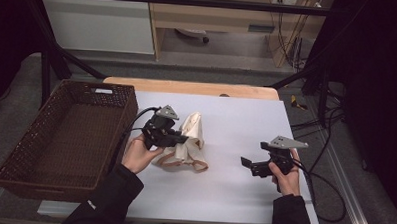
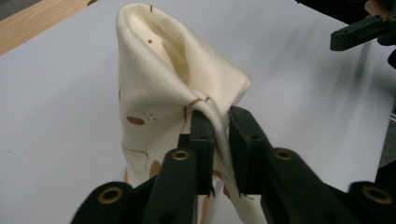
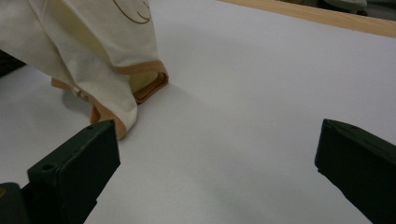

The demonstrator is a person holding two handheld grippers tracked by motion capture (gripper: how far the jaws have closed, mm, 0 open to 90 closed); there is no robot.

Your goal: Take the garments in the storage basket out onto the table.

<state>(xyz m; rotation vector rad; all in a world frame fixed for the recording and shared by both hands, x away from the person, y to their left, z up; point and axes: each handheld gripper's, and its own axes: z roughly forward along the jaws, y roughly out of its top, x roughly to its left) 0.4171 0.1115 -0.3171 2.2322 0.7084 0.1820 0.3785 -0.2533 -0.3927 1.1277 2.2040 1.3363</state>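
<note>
The left hand-held gripper has its jaws nearly closed, with a fold of the cream cloth between them; the rest of the cloth stands up just beyond the jaws and sags onto the white bench. The right hand-held gripper is wide open and holds nothing, well apart from the cloth. A wicker basket sits beside the left hand.

Left gripper at cream garment
</note>
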